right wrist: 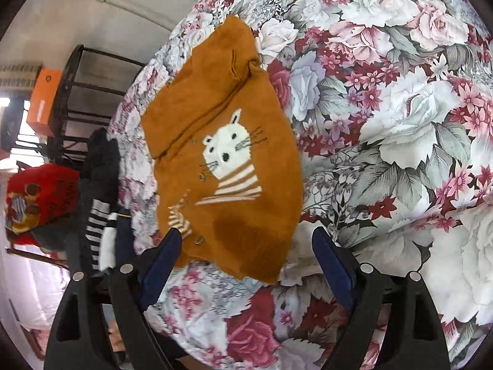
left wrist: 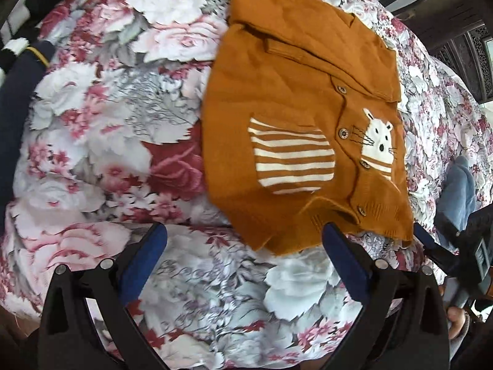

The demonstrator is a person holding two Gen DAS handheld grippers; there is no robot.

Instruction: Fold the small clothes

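- Cardigan (left wrist: pixel 295 104) – small, mustard-brown knit, lies on the flowered bedspread (left wrist: pixel 117 129), both tongs off it.
- Looks folded: a sleeve or side panel is laid across the upper part, collar end at the far side, ribbed hem at the near edge.
- Front shows a white cat face (left wrist: pixel 378 135) with black whiskers and a striped body; beside it a brown-and-white striped pocket (left wrist: pixel 291 155).
- Row of dark buttons (left wrist: pixel 343 132) runs down the middle between pocket and cat.
- Right wrist view: same cardigan (right wrist: pixel 222 141) seen at a tilt, cat upper centre, a darker patch near the hem.
- Left tongs (left wrist: pixel 245 246) – wide open, nothing between the blue pads; right pad's tip overlaps the cardigan's hem in the picture, contact unclear.
- Right tongs (right wrist: pixel 246 249) – wide open, nothing gripped; the hem corner shows between the pads, apparently lying below them.
- Pile of other clothes (right wrist: pixel 101 215) – striped black-and-white and dark pieces, at the bed's edge left of the cardigan in the right wrist view.
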